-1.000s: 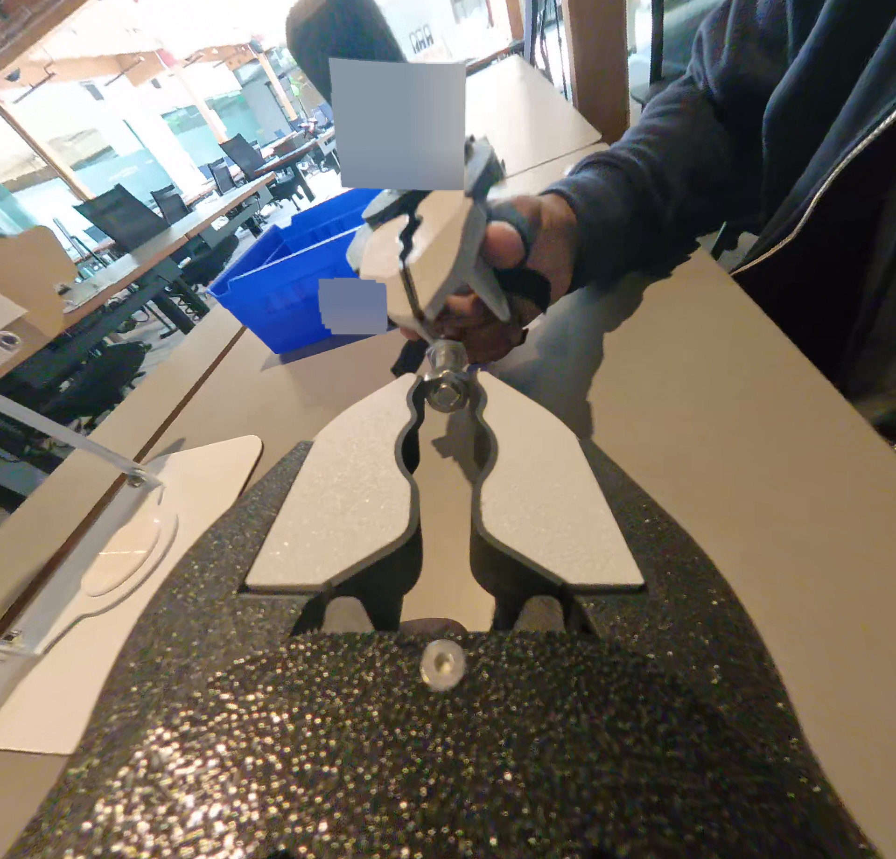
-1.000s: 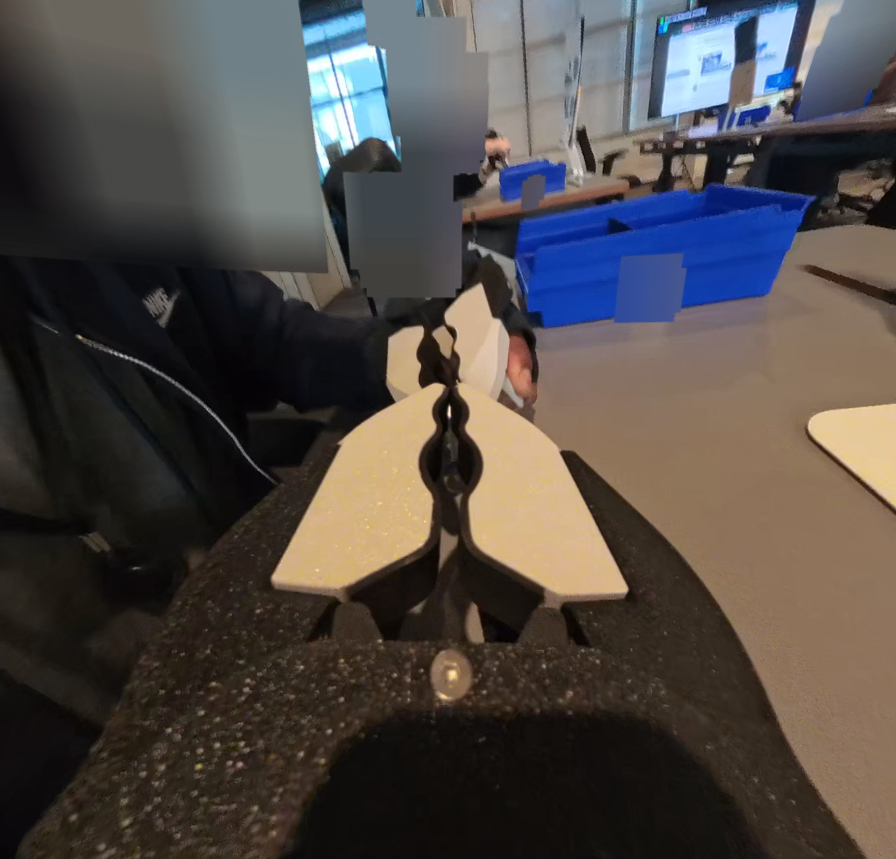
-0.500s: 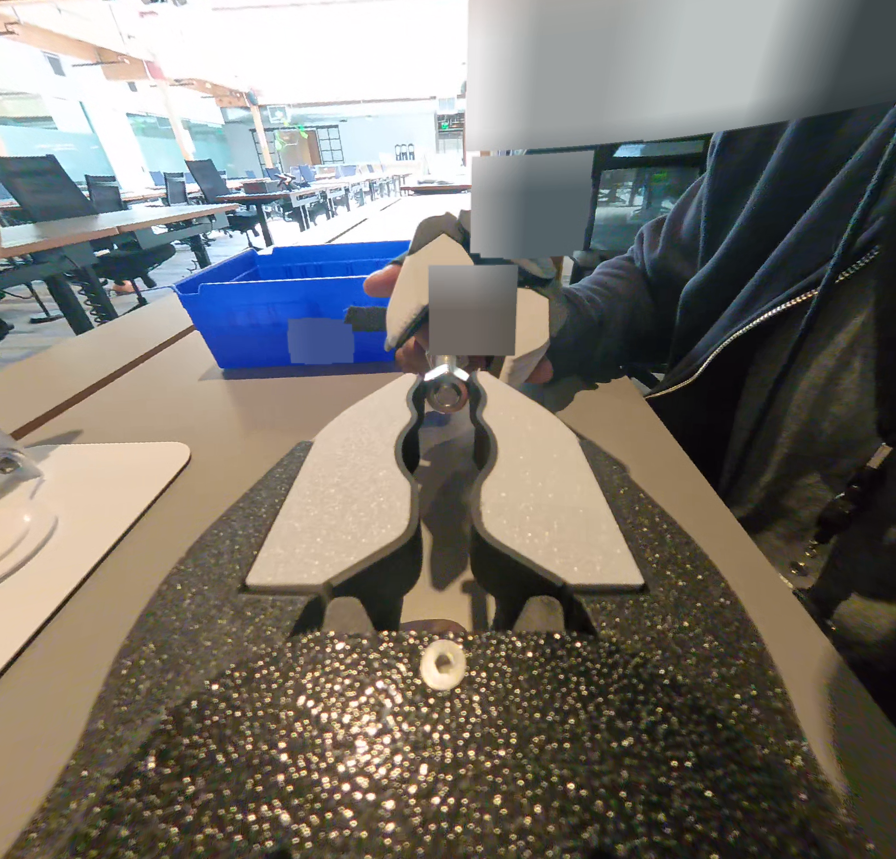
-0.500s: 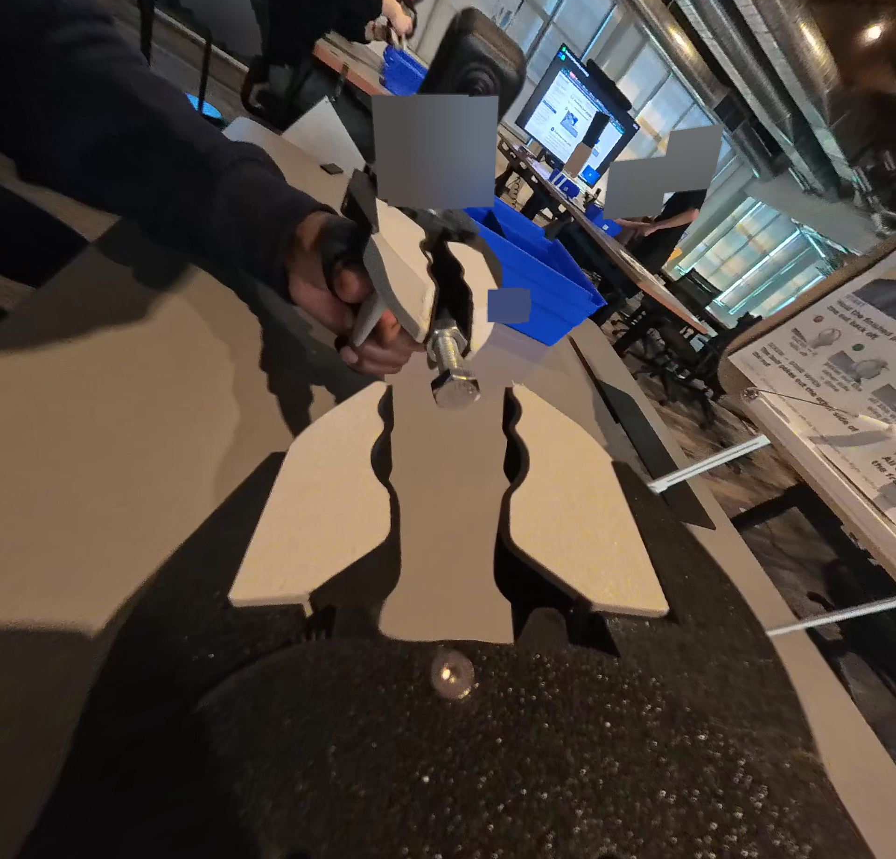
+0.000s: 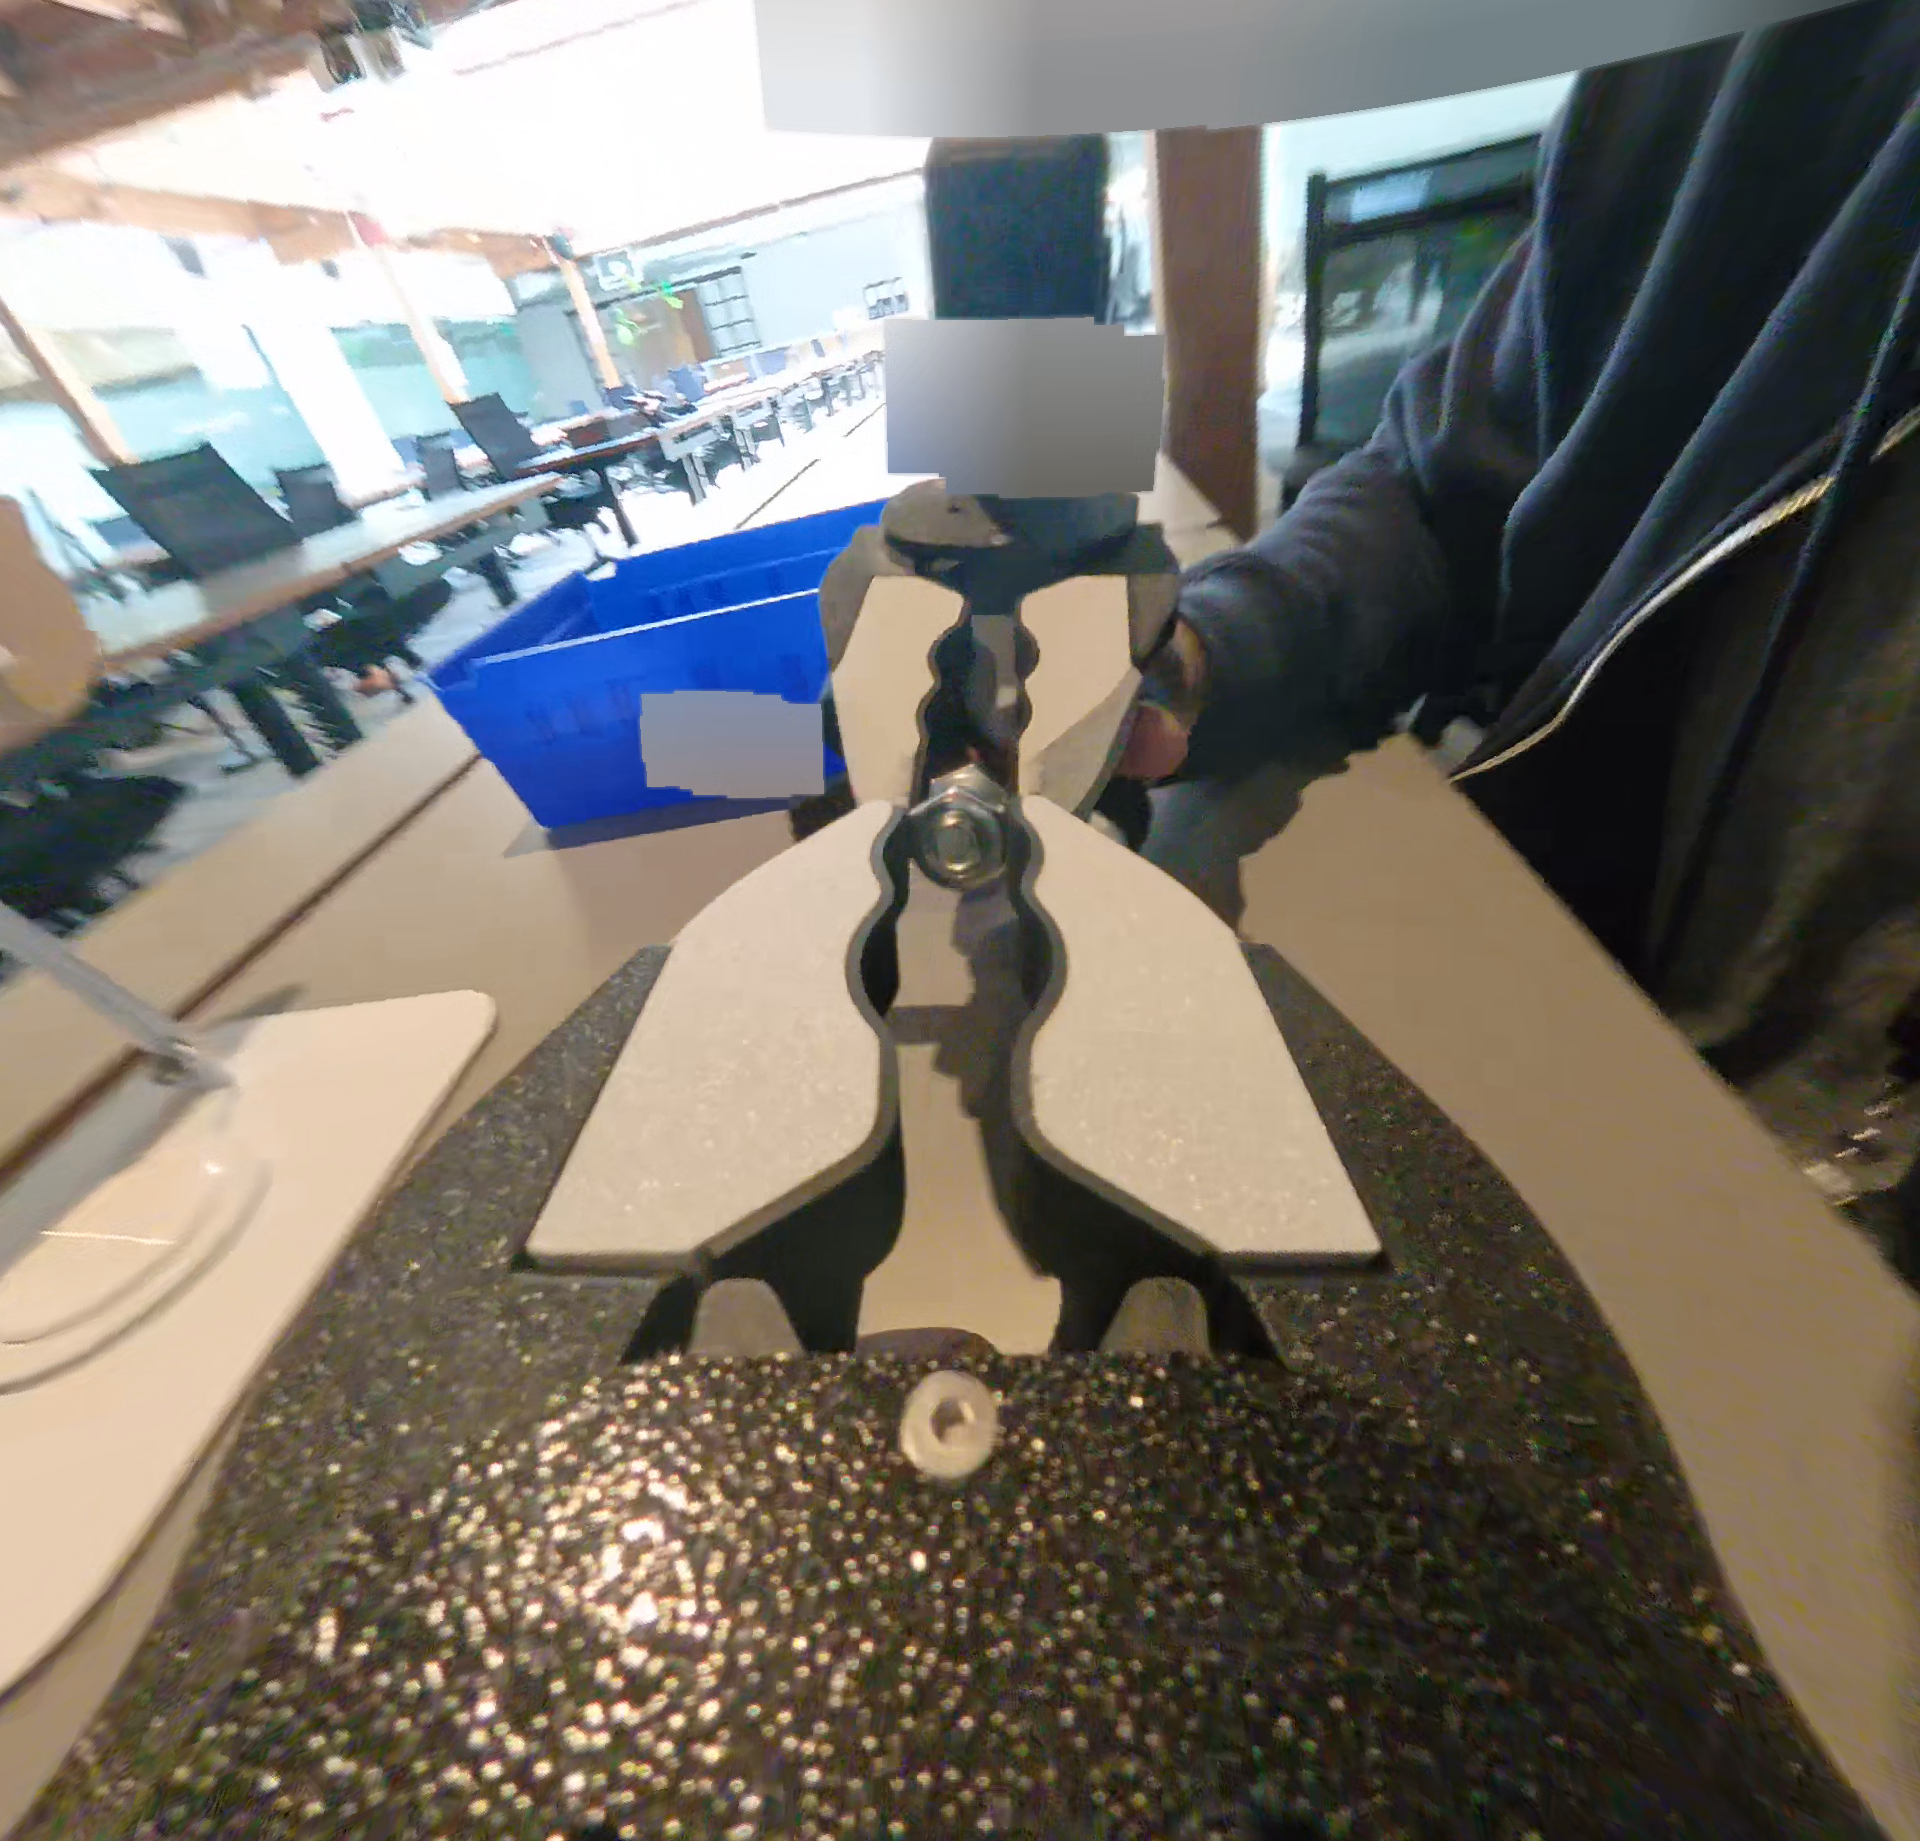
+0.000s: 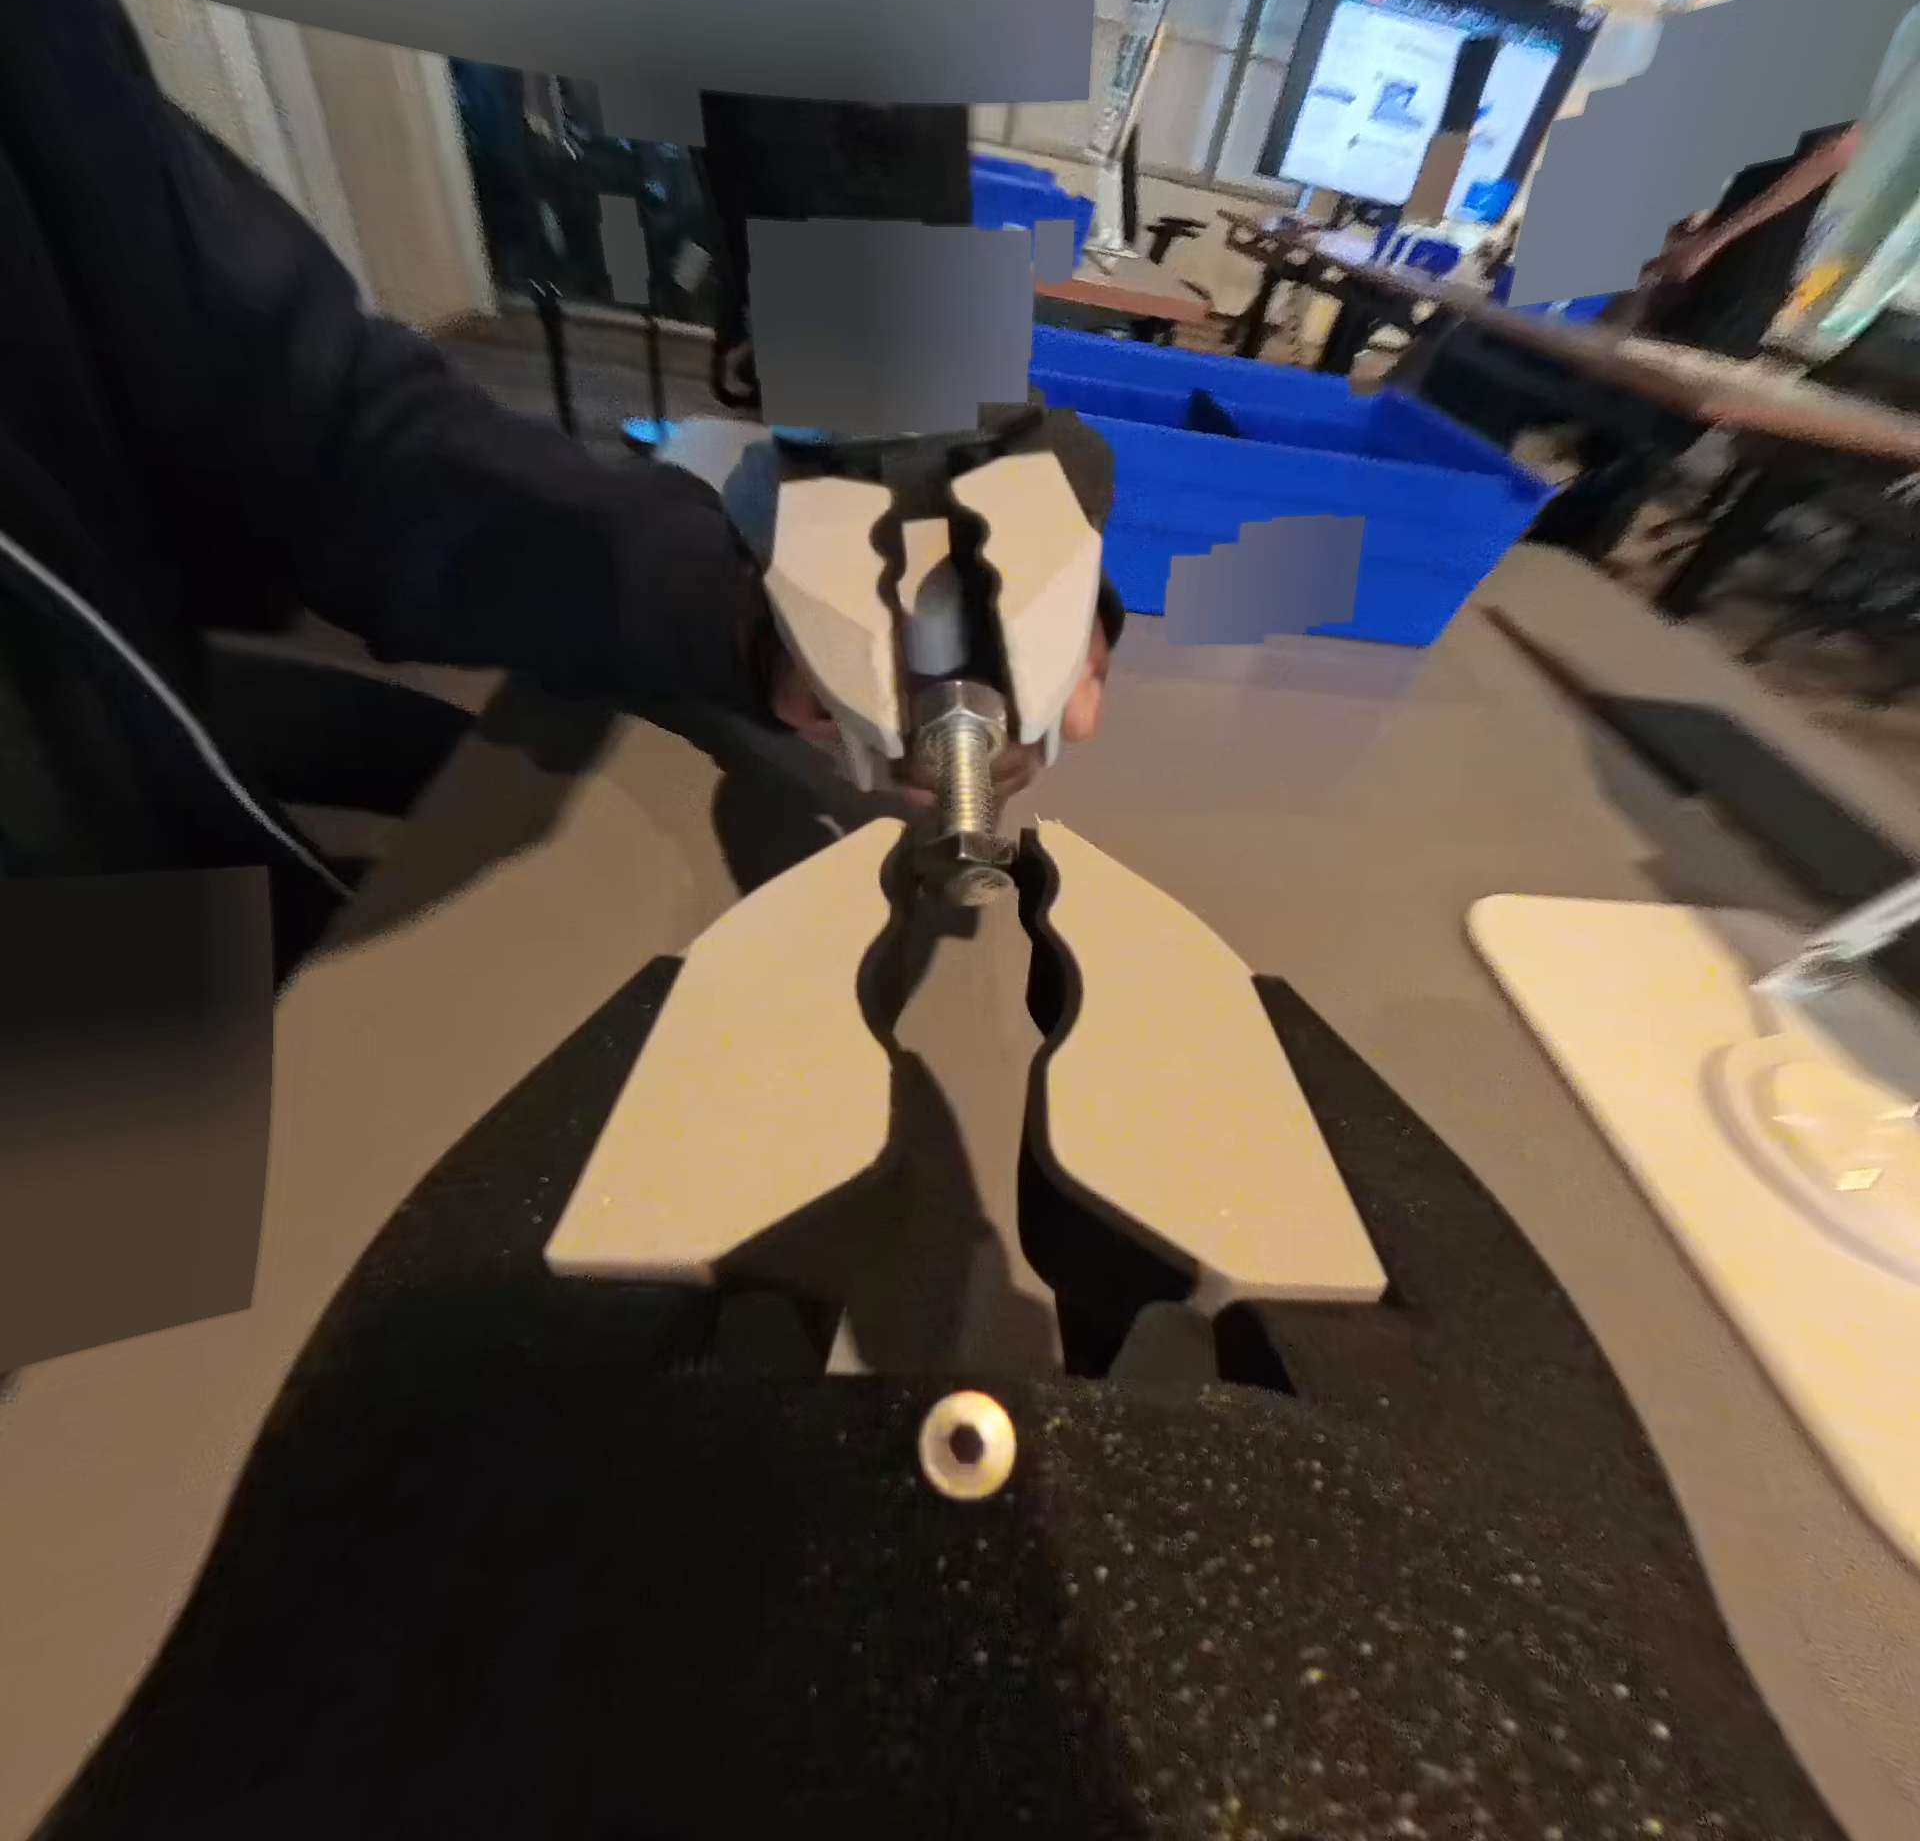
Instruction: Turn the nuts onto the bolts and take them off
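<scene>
My left gripper [image 5: 958, 835] is shut on a steel hex nut [image 5: 956, 844], held in the air above the table. A threaded bolt [image 6: 961, 783] runs from that nut towards my right gripper [image 6: 966, 851]. The right gripper's jaws are closed around the bolt's hex head [image 6: 964, 872]. The two grippers face each other tip to tip. In the right wrist view the nut [image 6: 958, 713] sits at the far end of the thread, between the left gripper's pale fingers [image 6: 831, 607]. In the left wrist view the bolt's shank is hidden behind the nut.
A blue plastic bin [image 5: 644, 690] stands on the table beyond the grippers and also shows in the right wrist view [image 6: 1299, 503]. A white pad with a clear stand [image 5: 208, 1168] lies to one side. A person's dark sleeves [image 5: 1351, 565] hold both grippers.
The left gripper has kept hold of the nut. The right gripper opened and swung off the bolt half a second ago, and has now come back in line and closed on the bolt head.
</scene>
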Demonstrator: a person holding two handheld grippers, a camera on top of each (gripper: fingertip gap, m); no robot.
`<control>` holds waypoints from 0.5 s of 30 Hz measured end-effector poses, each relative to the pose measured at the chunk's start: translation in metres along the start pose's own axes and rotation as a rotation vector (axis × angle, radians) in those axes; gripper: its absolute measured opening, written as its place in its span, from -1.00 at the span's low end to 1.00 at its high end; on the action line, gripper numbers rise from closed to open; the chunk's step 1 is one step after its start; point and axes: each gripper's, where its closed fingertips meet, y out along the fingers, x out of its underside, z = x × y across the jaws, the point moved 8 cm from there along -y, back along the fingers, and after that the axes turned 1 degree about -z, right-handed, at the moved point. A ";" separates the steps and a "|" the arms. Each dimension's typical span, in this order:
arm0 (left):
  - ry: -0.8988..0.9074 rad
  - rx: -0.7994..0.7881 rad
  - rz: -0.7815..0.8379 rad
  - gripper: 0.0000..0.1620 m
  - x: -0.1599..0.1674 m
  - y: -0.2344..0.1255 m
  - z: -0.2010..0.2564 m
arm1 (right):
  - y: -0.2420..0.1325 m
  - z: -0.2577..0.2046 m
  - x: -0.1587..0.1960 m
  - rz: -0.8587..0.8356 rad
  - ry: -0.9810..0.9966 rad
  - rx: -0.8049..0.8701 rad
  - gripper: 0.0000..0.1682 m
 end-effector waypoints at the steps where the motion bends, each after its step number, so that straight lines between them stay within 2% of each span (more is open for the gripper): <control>1: 0.068 -0.023 -0.018 -0.79 -0.001 0.000 0.003 | 0.001 0.002 0.001 0.015 0.083 -0.042 -0.79; 4: 0.238 -0.086 -0.058 -0.79 -0.002 0.001 0.009 | -0.001 0.011 0.004 0.104 0.360 -0.180 -0.80; 9: 0.225 -0.087 -0.054 -0.79 -0.002 0.002 0.009 | 0.001 0.016 0.010 0.151 0.503 -0.269 -0.79; 12: 0.143 -0.086 -0.037 -0.79 -0.002 0.001 0.004 | -0.005 0.019 0.005 0.189 0.381 -0.188 -0.71; 15: 0.025 -0.065 0.011 -0.79 -0.002 -0.002 -0.002 | -0.016 0.018 -0.005 0.177 0.119 -0.011 -0.63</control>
